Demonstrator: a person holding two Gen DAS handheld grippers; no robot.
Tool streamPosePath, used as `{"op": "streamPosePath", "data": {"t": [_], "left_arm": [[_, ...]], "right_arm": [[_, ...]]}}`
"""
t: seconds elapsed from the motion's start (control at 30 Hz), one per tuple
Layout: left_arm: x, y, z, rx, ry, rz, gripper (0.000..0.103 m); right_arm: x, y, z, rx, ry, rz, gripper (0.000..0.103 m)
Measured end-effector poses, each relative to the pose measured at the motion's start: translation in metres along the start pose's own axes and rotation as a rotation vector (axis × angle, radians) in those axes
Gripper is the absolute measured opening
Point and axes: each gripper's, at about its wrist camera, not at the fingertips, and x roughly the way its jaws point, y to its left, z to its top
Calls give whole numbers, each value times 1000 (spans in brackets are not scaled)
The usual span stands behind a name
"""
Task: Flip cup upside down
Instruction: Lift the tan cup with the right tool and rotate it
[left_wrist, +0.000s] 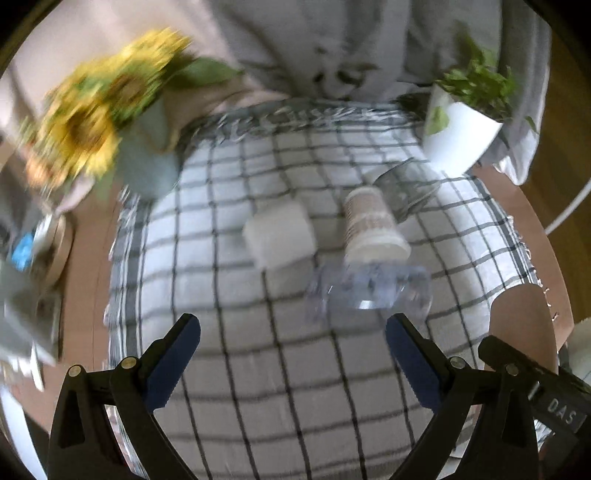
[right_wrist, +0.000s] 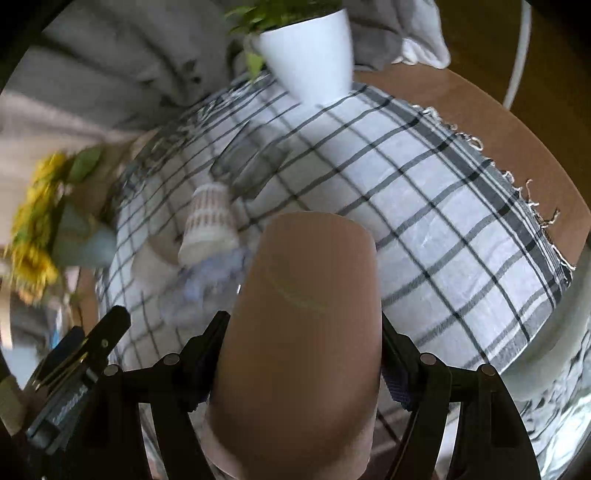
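Observation:
My right gripper (right_wrist: 301, 332) is shut on a brown cup (right_wrist: 306, 325), which fills the middle of the right wrist view and is held above the checked cloth (right_wrist: 424, 206). The same cup shows at the right edge of the left wrist view (left_wrist: 524, 325), beside my right gripper's black body. My left gripper (left_wrist: 293, 328) is open and empty above the cloth (left_wrist: 258, 369). A clear plastic cup (left_wrist: 369, 288) lies just beyond its right finger.
On the cloth stand a patterned paper cup (left_wrist: 373, 225), upside down, a white cup (left_wrist: 280, 232) and a dark glass (left_wrist: 406, 188). A white plant pot (left_wrist: 458, 133) is at the far right and a sunflower vase (left_wrist: 147, 162) at the far left. The cloth covers a round brown table (right_wrist: 480, 110).

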Motion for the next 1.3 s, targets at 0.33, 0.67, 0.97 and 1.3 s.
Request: {"op": "streamPosePath", "data": {"t": [0.33,0.67,0.97,1.3], "left_arm": [[18,46,-79,-165,158,121,103],[32,75,-114,-243,236,210,103],[56,81,-117,-250,277,236,103],[65,82,-118,-245,301,236,102]], "right_arm": [[21,28,-49,-281,152,70,74],[68,67,-75,-479,263,72,74],[96,90,-81,-580,258,35,74],[112,90,-81,-605,265,8,73]]}}
